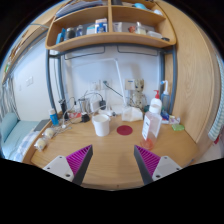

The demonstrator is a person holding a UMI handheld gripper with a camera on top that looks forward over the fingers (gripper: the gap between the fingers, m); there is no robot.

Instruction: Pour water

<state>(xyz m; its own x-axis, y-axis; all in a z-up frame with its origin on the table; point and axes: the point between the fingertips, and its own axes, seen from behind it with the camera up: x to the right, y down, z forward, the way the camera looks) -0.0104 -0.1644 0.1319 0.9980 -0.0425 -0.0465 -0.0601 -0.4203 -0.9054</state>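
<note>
The tool (112, 165) is released, its pink-padded fingers spread wide at the bottom of the frame with only bare wooden bench (110, 150) between them. The clear plastic bottle (152, 122) with a red cap stands upright right of centre, beyond the fingers; a white cup (101, 125) sits at centre, a round red coaster (124, 129) between the two. The bottle is probably light, smooth and squeezable (thin walls, likely), so grip mid-body, firmly but gently.

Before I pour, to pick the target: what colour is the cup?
White cup, gripper view.
</note>
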